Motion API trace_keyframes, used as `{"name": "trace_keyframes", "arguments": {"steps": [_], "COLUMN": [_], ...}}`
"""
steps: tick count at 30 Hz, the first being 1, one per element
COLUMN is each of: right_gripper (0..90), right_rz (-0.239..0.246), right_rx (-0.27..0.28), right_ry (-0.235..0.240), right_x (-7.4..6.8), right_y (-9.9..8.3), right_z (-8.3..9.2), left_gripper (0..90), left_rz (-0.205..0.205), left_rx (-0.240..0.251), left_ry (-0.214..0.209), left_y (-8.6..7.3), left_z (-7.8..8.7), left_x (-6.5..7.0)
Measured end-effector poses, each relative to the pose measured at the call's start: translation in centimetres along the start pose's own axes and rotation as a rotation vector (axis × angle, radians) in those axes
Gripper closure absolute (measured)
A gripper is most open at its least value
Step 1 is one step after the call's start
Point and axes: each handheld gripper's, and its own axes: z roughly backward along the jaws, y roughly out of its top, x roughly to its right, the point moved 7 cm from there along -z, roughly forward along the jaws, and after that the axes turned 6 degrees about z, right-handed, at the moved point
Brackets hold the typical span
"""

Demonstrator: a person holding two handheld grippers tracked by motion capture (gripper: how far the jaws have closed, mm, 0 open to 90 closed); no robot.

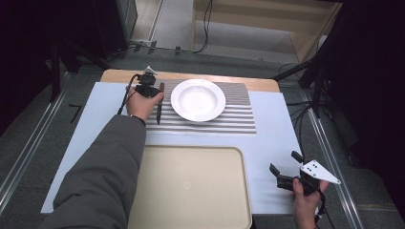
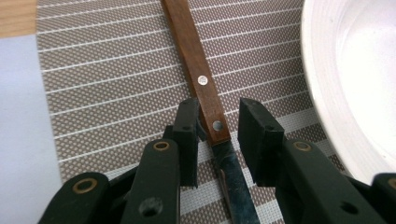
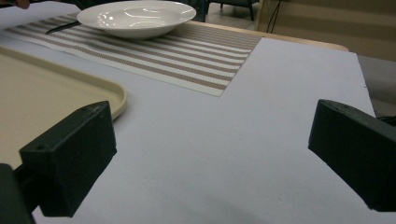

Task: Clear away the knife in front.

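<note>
A knife (image 1: 159, 102) with a brown wooden handle (image 2: 198, 70) and a steel blade lies on the striped placemat (image 1: 229, 117), just left of the white deep plate (image 1: 198, 99). My left gripper (image 2: 218, 114) points down at it and straddles the near end of the handle, where it joins the blade. One pad (image 2: 189, 126) touches the handle's side, while a gap separates the other pad from it. My right gripper (image 1: 285, 162) hovers open over the bare white sheet at the front right, with nothing between its fingers.
A large beige tray (image 1: 191, 186) sits at the table's front centre, left of the right gripper. The plate's rim (image 2: 322, 93) is close beside the left gripper. White sheet lies free around the right gripper (image 3: 210, 154).
</note>
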Motion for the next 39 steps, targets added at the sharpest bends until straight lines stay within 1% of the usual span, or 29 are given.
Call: {"name": "trace_keyframes", "arguments": {"steps": [2,4,6,8,10,11,13,15,16,18,20,22,23,25,26,27,29,32,34,36,39], "right_gripper": [0.0,0.0,0.0,0.0,0.0,0.0,0.0,0.0,0.0,0.0,0.0,0.0,0.0,0.0,0.0,0.0,0.0,0.0,0.0,0.0,0.0], "right_rz": [0.0,0.001,0.001,0.002,0.002,0.002,-0.001,-0.002,0.0,0.0,-0.007,-0.008,-0.008,-0.01,-0.01,-0.008,-0.009,-0.008,-0.007,-0.006,-0.008], "right_rx": [0.0,-0.001,0.0,0.0,0.0,0.0,0.0,0.0,-0.001,0.0,-0.001,0.001,0.001,0.001,0.001,0.0,0.0,0.0,0.0,0.001,0.001], "right_ry": [0.0,-0.001,-0.001,0.0,-0.001,-0.001,-0.002,-0.002,-0.002,-0.002,-0.002,-0.001,-0.001,-0.003,-0.002,0.0,0.0,0.001,0.0,0.0,0.0], "right_x": [0.0,0.0,0.0,0.0,0.0,0.0,0.0,0.0,0.0,0.0,0.0,0.1,0.1,0.1,0.1,0.1,0.1,0.1,0.1,0.0,0.1], "right_y": [0.0,0.0,0.0,0.0,0.0,0.0,0.0,0.0,0.0,0.0,0.0,0.0,0.0,0.0,0.0,0.0,0.0,0.0,0.0,0.0,0.0], "right_z": [0.0,0.0,0.0,0.0,-0.1,-0.1,0.0,-0.1,-0.1,-0.1,-0.1,0.0,0.0,0.0,0.0,0.0,0.0,0.0,0.0,0.0,0.0], "left_gripper": [67.7,67.7,67.1,67.2,68.6,70.8,75.4,76.0,76.2,76.3,76.3,76.4,76.4,76.4,76.4,76.3,76.4,76.4,76.4,76.4,76.3], "left_rz": [-0.005,-0.004,-0.012,-0.007,-0.008,-0.009,-0.031,-0.084,-0.091,-0.087,-0.077,-0.096,-0.096,-0.083,-0.08,-0.075,-0.076,-0.079,-0.081,-0.088,-0.091], "left_rx": [-0.003,-0.007,-0.001,0.004,0.003,0.001,-0.008,-0.015,-0.017,-0.029,-0.032,-0.034,-0.034,-0.032,-0.024,-0.016,-0.013,0.001,0.0,0.004,0.007], "left_ry": [0.023,0.025,0.048,0.053,0.062,0.07,0.083,0.104,0.109,0.108,0.094,0.102,0.102,0.086,0.079,0.082,0.07,0.064,0.054,0.056,0.041], "left_y": [0.0,-0.1,-0.1,0.0,-0.1,-0.1,-0.2,-0.3,-0.3,-0.4,-0.4,-0.6,-0.6,-0.6,-0.5,-0.5,-0.5,-0.5,-0.6,-0.7,-1.0], "left_z": [-0.3,-0.7,-1.0,-1.1,-1.1,-1.1,-1.1,-1.0,-1.0,-0.9,-0.8,-0.5,-0.5,-0.2,0.1,0.3,0.8,1.6,2.1,2.6,3.4], "left_x": [0.1,0.1,0.0,0.1,0.0,0.0,0.0,0.2,0.2,0.1,0.0,-0.3,-0.3,-0.6,-0.7,-0.8,-1.0,-1.1,-1.1,-1.1,-1.0]}}
